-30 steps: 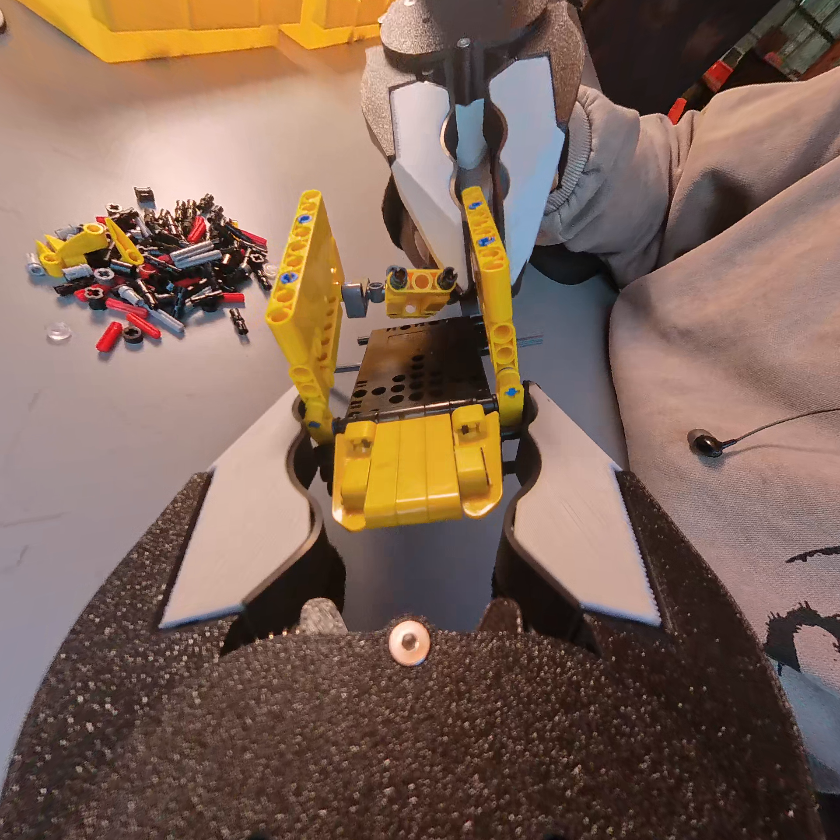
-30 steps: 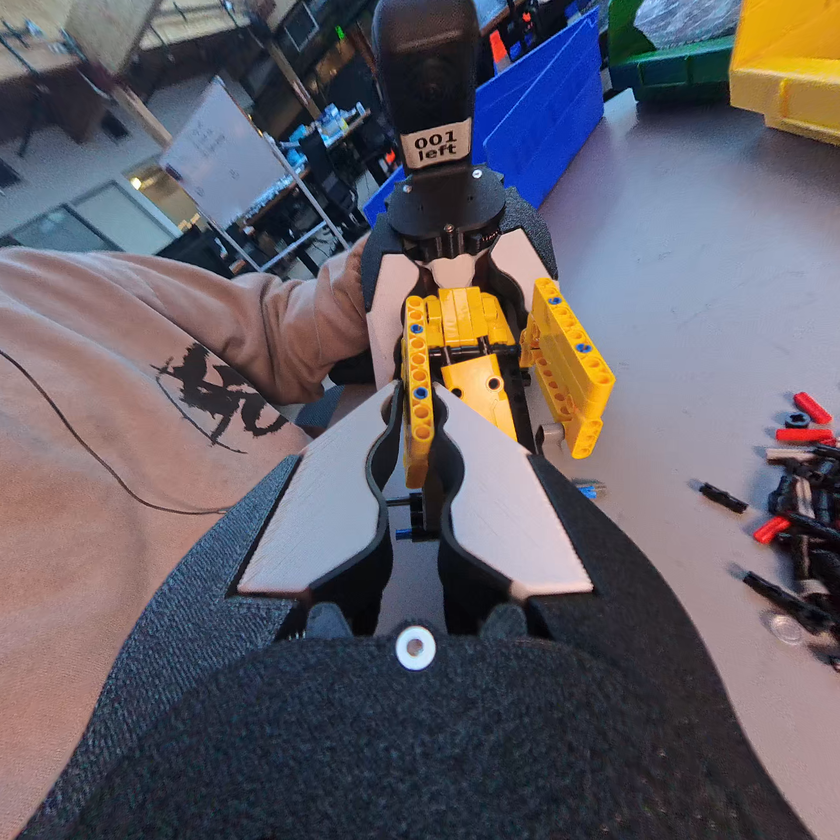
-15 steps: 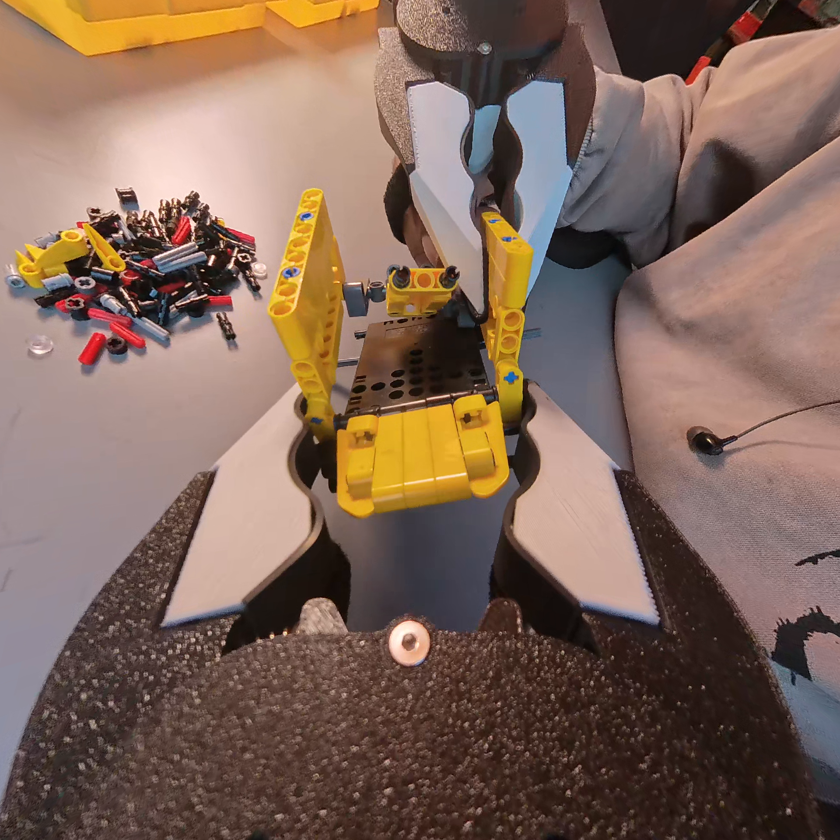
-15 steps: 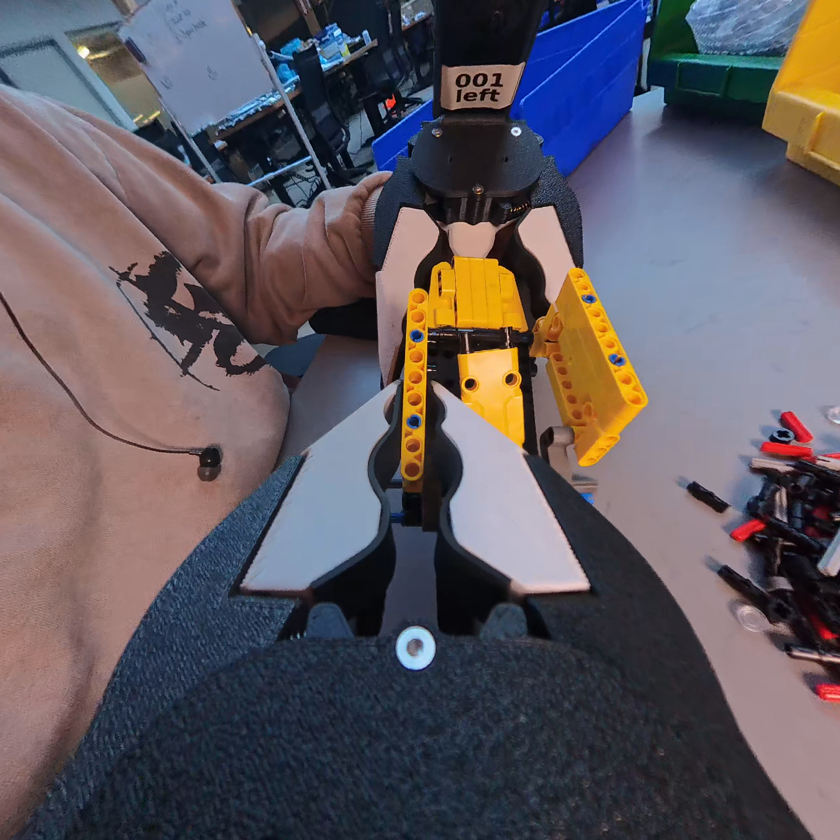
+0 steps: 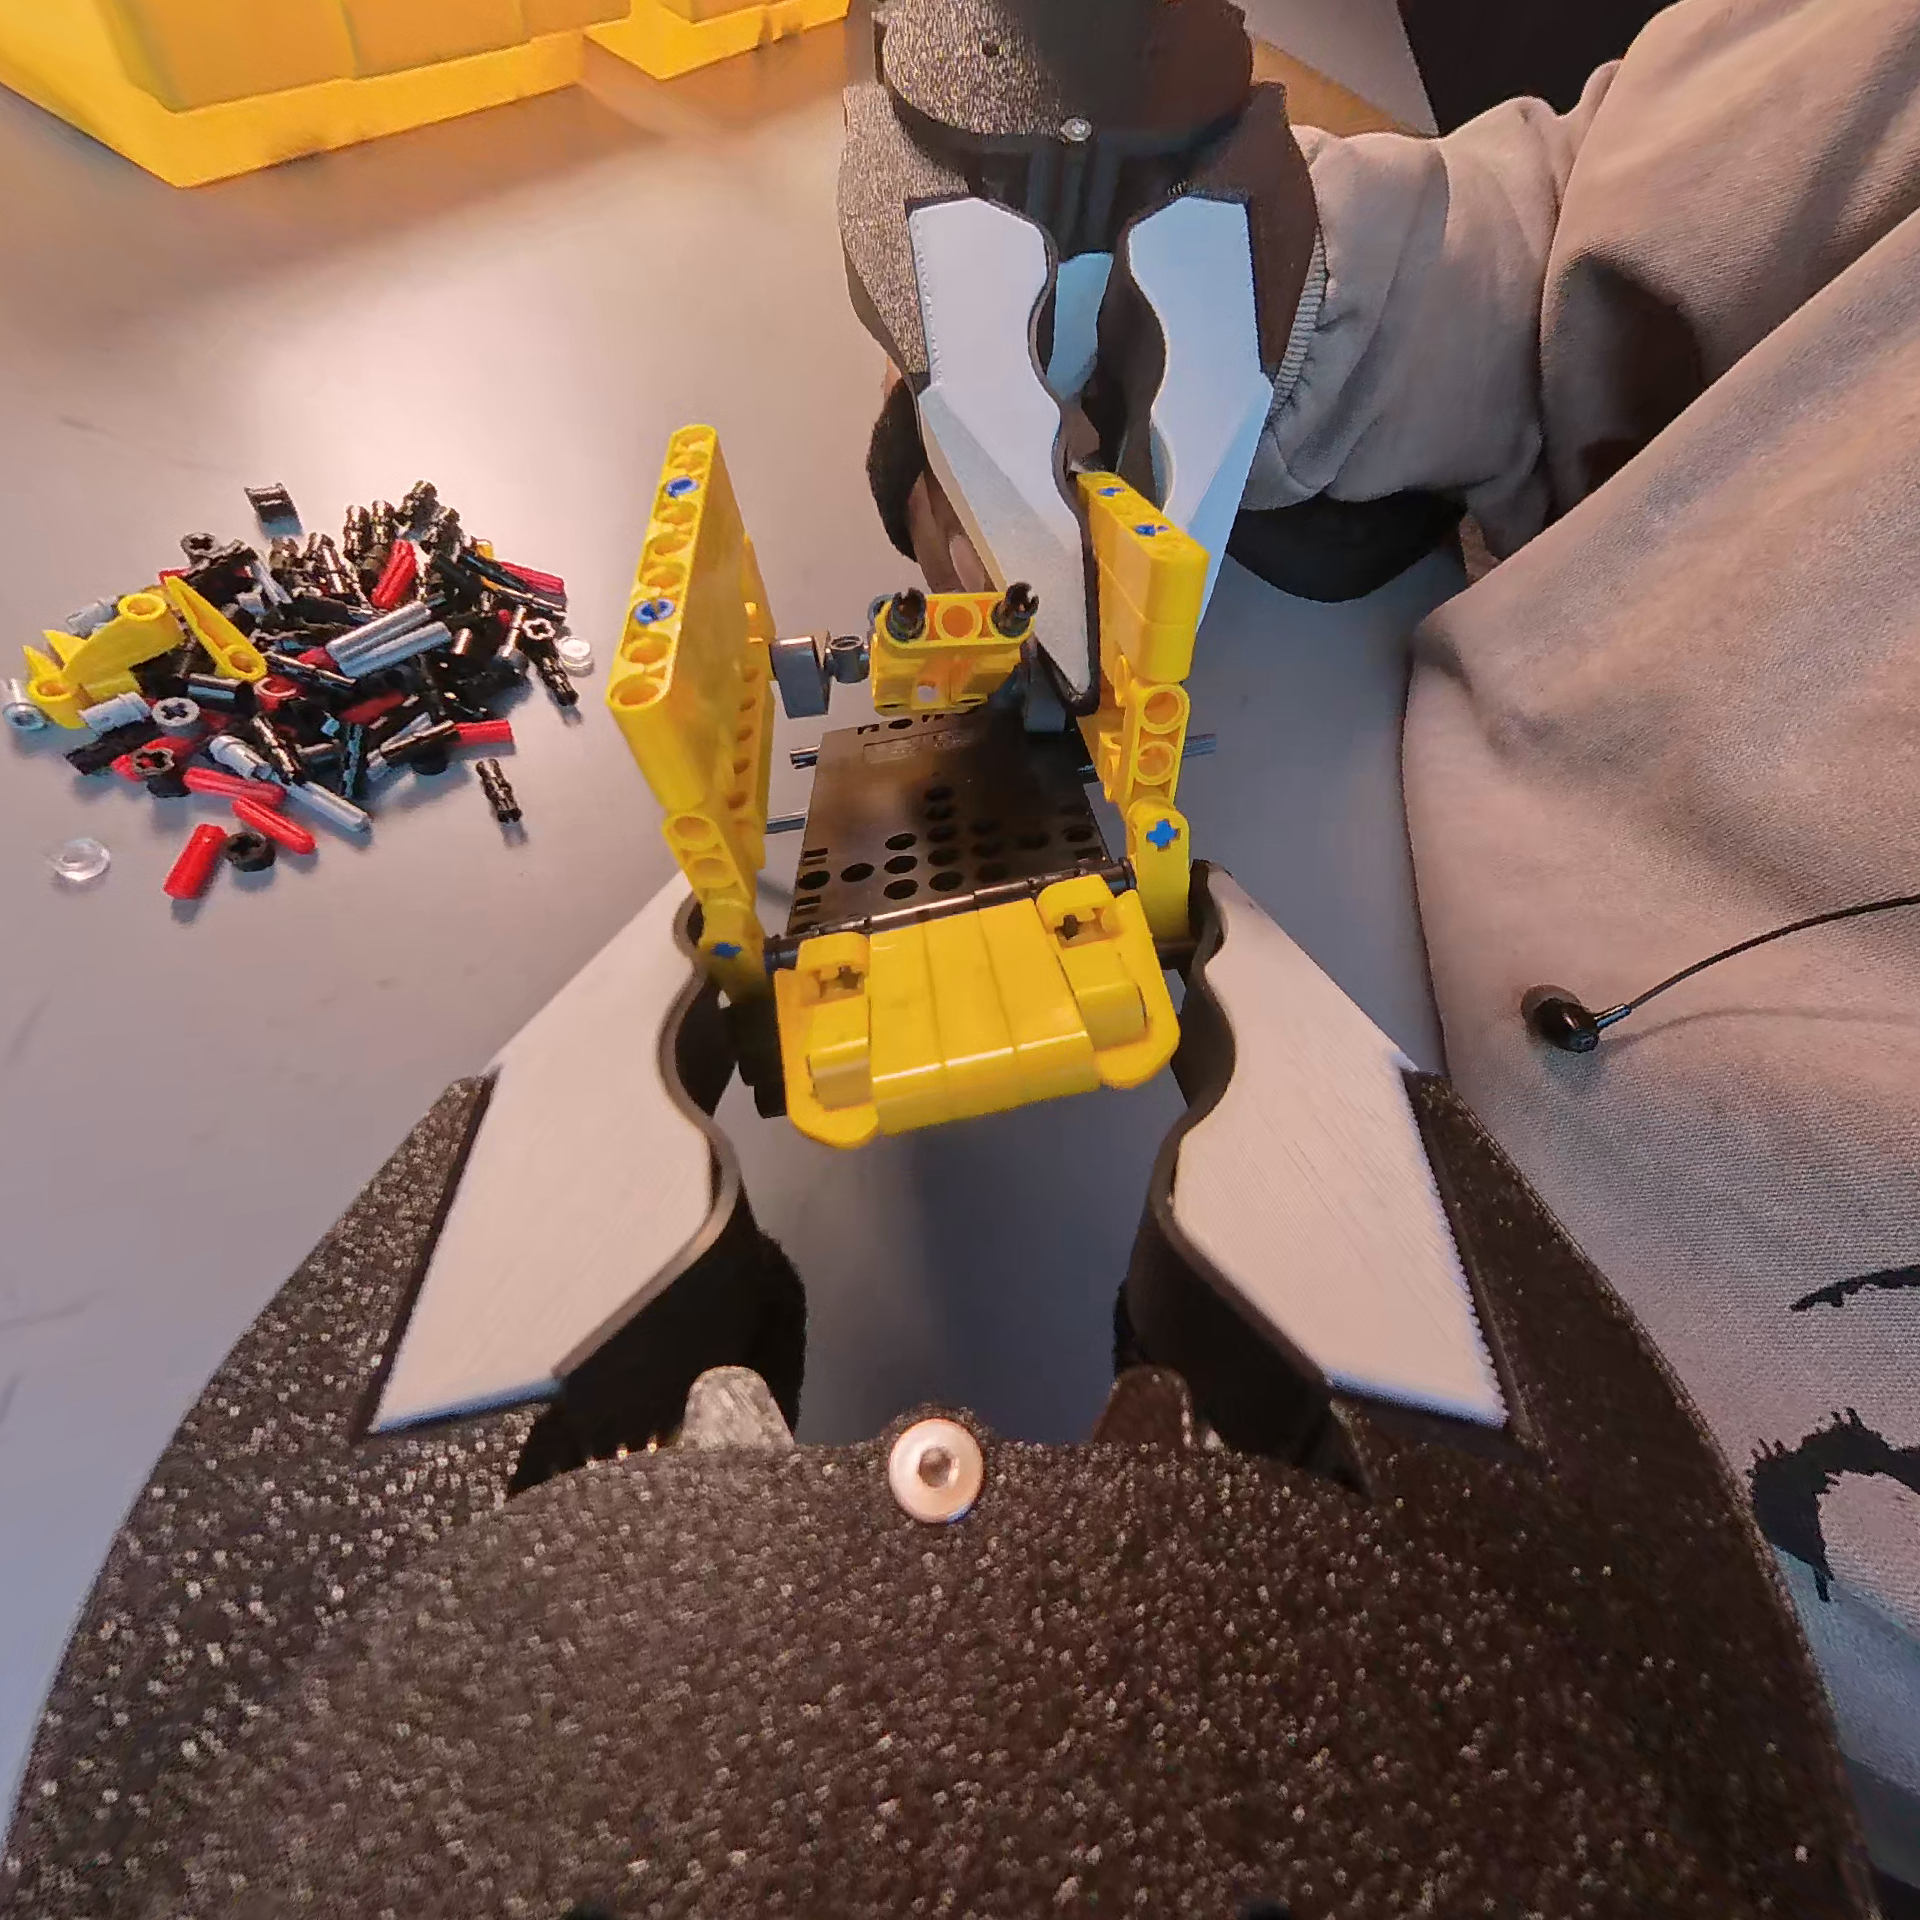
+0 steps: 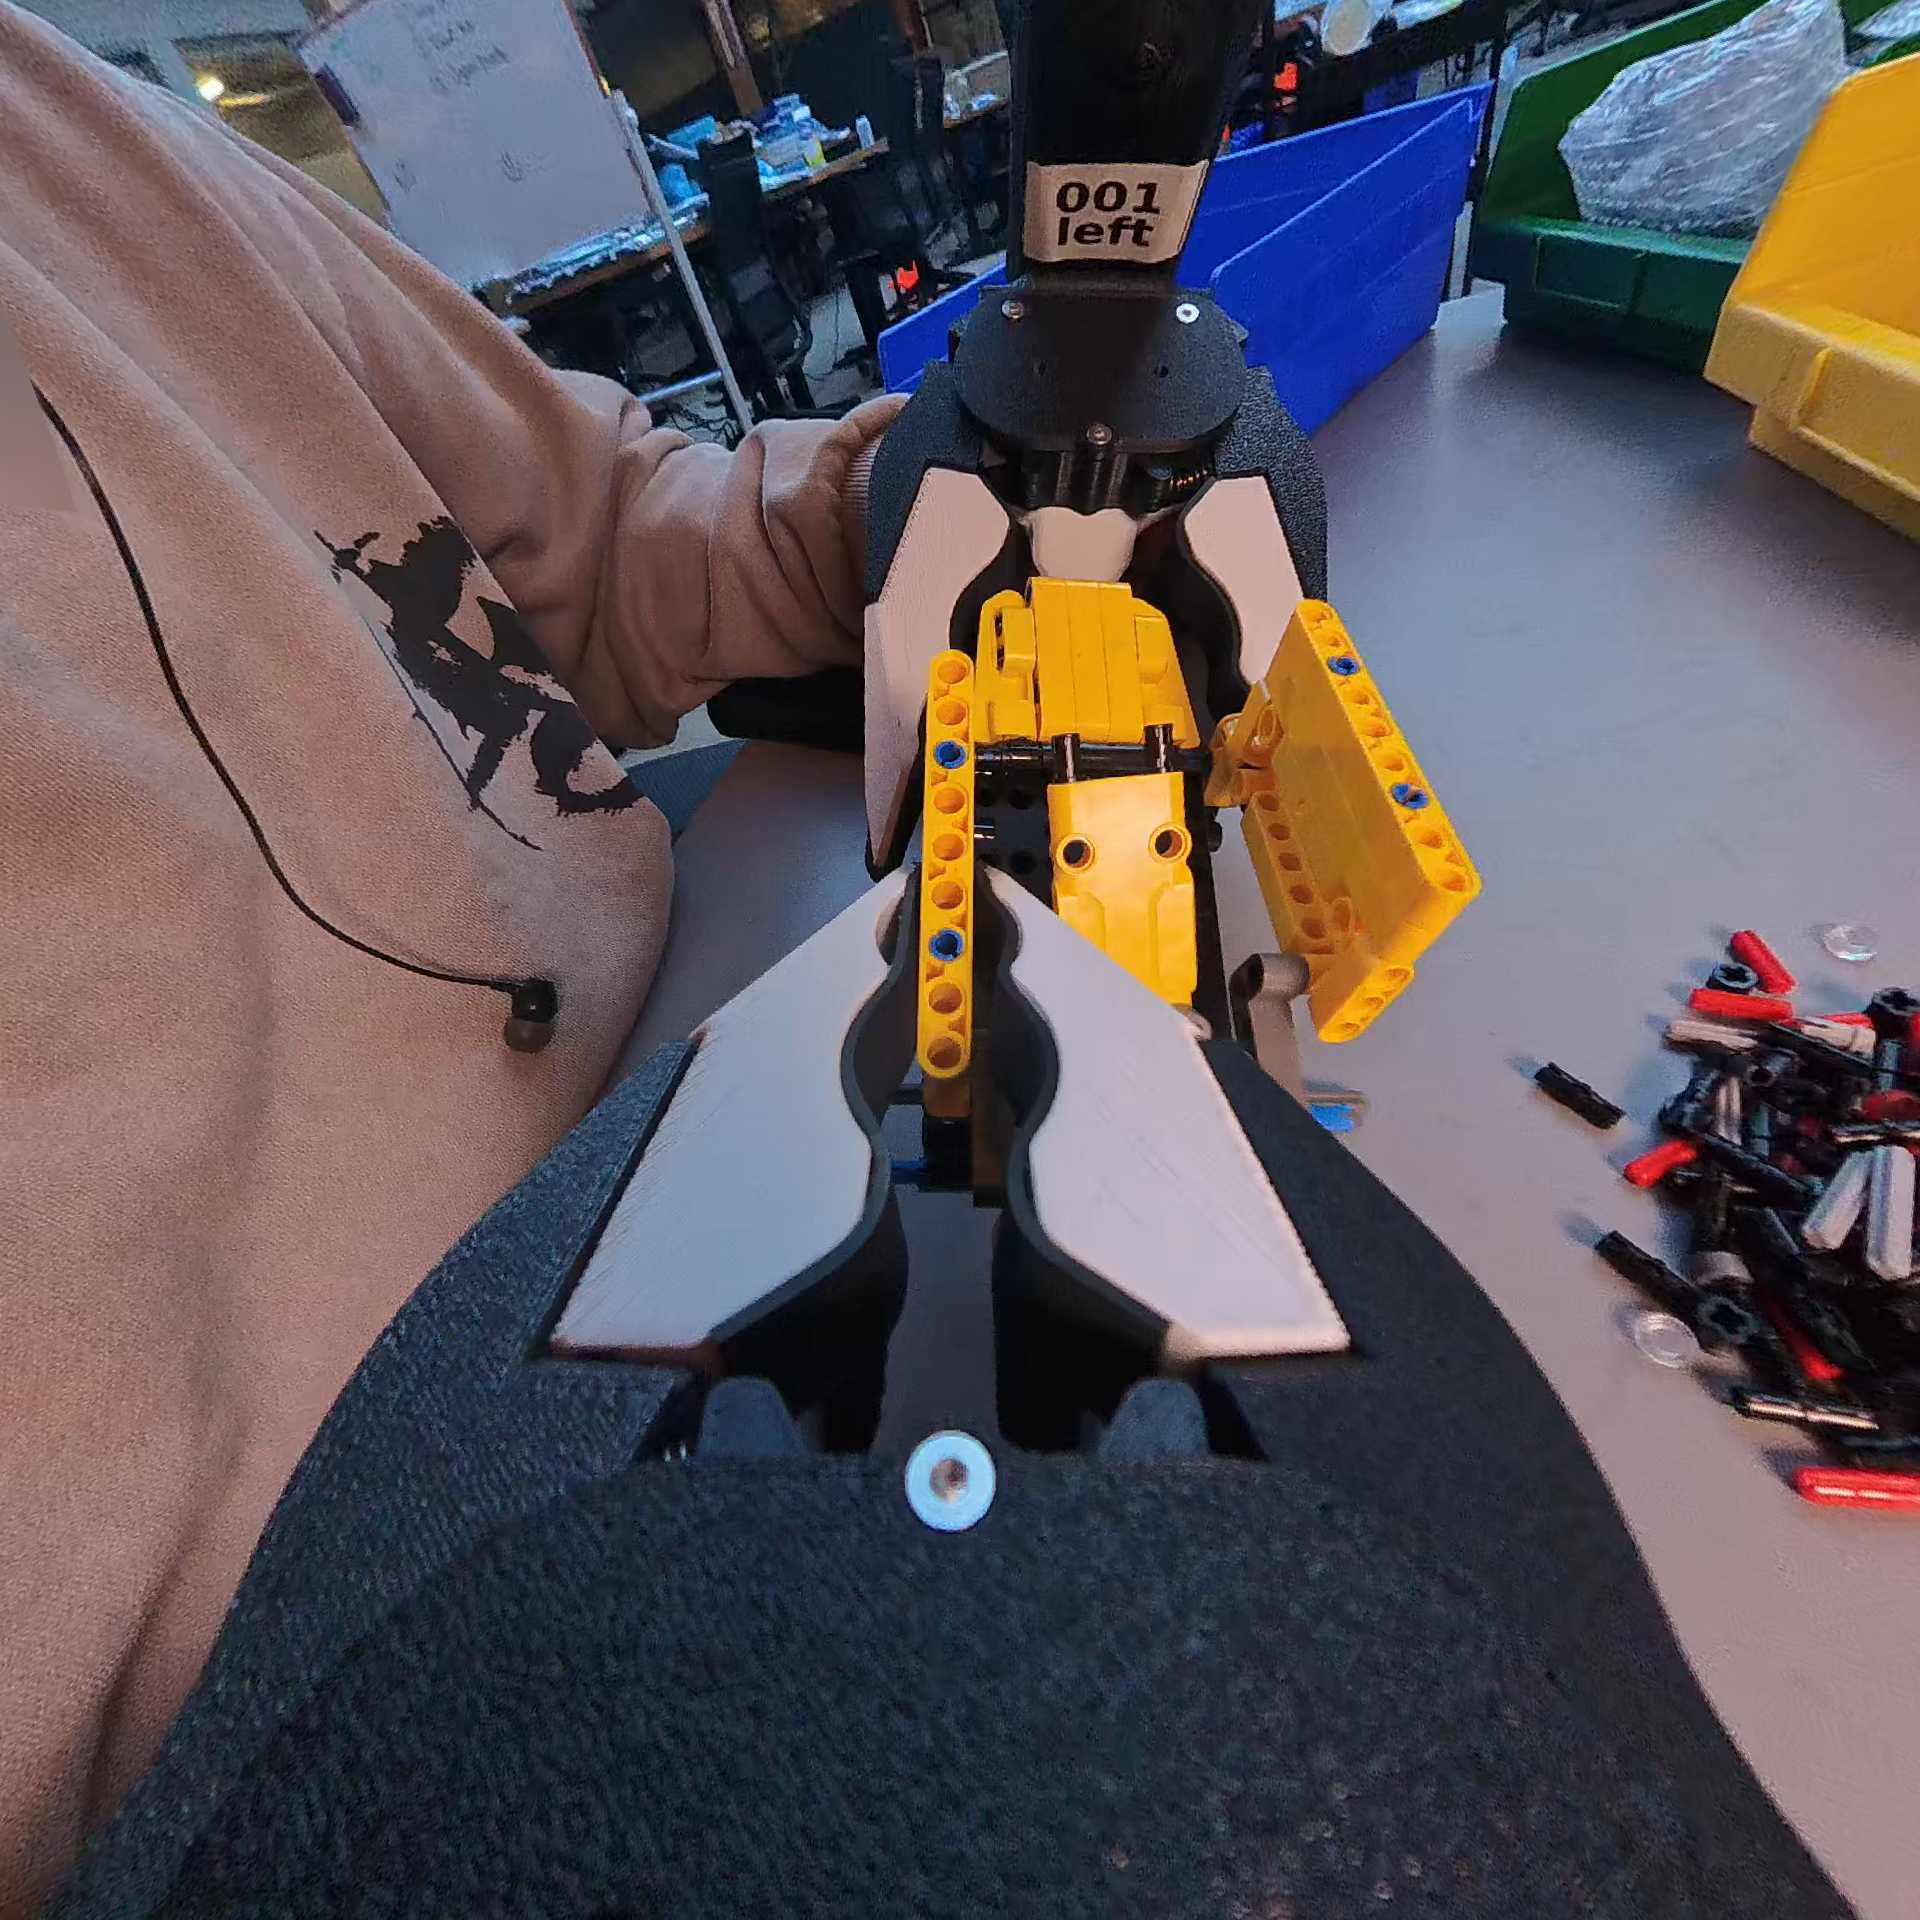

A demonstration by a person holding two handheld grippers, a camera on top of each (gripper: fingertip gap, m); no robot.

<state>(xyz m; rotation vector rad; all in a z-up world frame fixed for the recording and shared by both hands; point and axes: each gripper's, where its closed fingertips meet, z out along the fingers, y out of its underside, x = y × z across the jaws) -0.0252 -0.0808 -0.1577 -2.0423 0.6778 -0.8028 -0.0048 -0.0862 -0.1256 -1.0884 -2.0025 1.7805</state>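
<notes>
The underside of the yellow and black brick model (image 5: pixel 966 883) is hidden, so I cannot tell if it touches the grey table (image 5: pixel 364 343). The left gripper (image 5: pixel 945 914) has its jaws set wide around the model's near end, both fingers pressing its sides. The right gripper (image 6: pixel 948 935) has narrow jaws pinching the yellow holed beam (image 6: pixel 945 862) on one side of the model. A yellow panel (image 6: pixel 1351 821) leans outward. Free table lies between the model and the pile of small pins (image 5: pixel 301 675). Yellow bins (image 5: pixel 416 73) are cut off at the edge.
</notes>
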